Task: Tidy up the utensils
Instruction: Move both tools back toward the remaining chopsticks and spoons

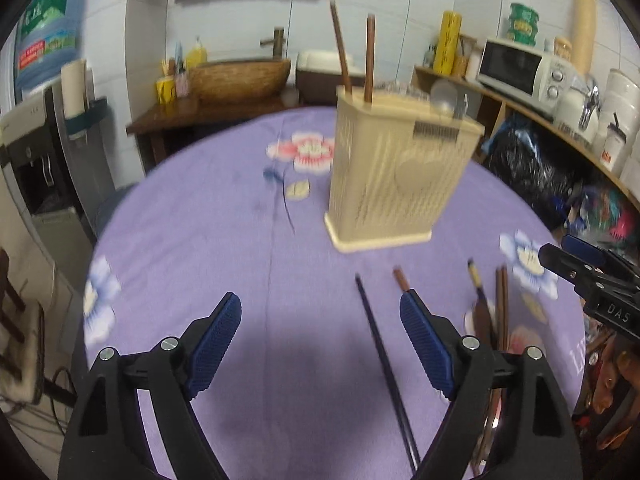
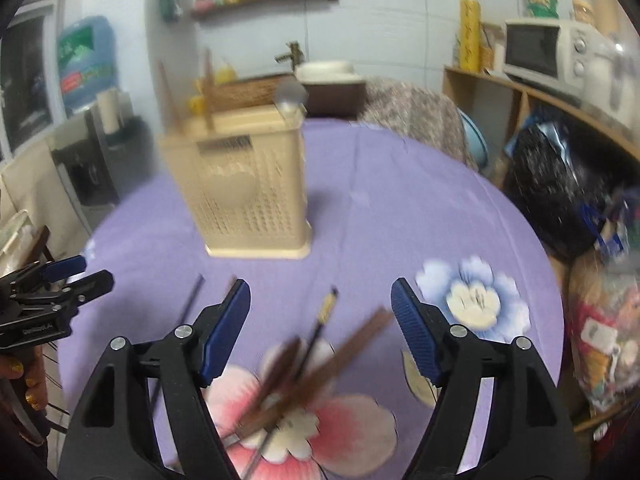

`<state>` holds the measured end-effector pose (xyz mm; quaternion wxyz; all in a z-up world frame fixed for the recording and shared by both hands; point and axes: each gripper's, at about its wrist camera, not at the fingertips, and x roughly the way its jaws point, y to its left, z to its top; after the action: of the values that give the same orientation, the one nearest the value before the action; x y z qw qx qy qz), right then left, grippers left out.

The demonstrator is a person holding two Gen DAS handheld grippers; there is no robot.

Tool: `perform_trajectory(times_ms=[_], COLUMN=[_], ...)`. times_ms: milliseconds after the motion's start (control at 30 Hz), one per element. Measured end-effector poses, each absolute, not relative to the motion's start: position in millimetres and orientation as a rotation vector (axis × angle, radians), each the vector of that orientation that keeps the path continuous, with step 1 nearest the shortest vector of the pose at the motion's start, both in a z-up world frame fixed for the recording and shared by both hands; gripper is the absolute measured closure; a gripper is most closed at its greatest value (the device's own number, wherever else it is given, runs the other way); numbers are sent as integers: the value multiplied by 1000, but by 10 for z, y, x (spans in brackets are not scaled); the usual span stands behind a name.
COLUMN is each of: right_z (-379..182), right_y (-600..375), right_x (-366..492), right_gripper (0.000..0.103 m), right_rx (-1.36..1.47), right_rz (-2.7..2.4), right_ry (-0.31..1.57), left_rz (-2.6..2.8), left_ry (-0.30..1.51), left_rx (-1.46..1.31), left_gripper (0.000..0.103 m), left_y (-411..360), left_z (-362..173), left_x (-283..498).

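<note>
A beige slotted utensil holder (image 1: pixel 394 168) (image 2: pixel 250 184) stands on the purple tablecloth (image 1: pixel 224 240) with two brown chopsticks (image 1: pixel 369 58) upright in it. A dark chopstick (image 1: pixel 384 364) lies on the cloth between my left gripper's open fingers. My left gripper (image 1: pixel 321 312) holds nothing. Several brown chopsticks and a dark one (image 2: pixel 308 364) lie in a loose pile under my right gripper (image 2: pixel 321 300), which is open and empty. The same pile (image 1: pixel 490 308) shows at the right in the left wrist view. Each gripper appears at the edge of the other's view.
A wooden side table with a woven basket (image 1: pixel 240 80) stands behind the round table. A shelf with a microwave (image 1: pixel 516 68) runs along the right. Dark bags (image 2: pixel 560 184) sit below it. A water dispenser (image 1: pixel 44 128) stands at the left.
</note>
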<state>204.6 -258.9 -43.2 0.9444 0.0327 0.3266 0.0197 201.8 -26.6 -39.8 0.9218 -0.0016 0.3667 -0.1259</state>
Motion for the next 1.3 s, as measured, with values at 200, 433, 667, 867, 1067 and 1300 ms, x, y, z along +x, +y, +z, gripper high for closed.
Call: perform_trajectory(times_ms=[200, 433, 667, 867, 1067, 1300], right_z=[-892, -987, -978, -993, -1042, -1076], right_y=[-2909, -2800, -2779, -2319, -2313, -2874], right_x=[1969, 2111, 2134, 2062, 1903, 1630], right_gripper=[30, 30, 32, 32, 30, 26], right_rx=[196, 178, 170, 33, -32, -45], right_rz=[-9, 3, -13, 74, 64, -14], right_ry=[791, 840, 854, 918, 976, 1020], left_rz=[-261, -288, -287, -292, -295, -301], left_ry=[801, 827, 839, 843, 854, 870], left_rx=[17, 44, 33, 20, 15, 11], left_gripper=[27, 31, 31, 31, 31, 31], left_y=[-313, -430, -399, -403, -378, -370], left_z=[-662, -755, -791, -797, -820, -870], left_x=[1918, 1896, 1844, 1831, 1801, 1770])
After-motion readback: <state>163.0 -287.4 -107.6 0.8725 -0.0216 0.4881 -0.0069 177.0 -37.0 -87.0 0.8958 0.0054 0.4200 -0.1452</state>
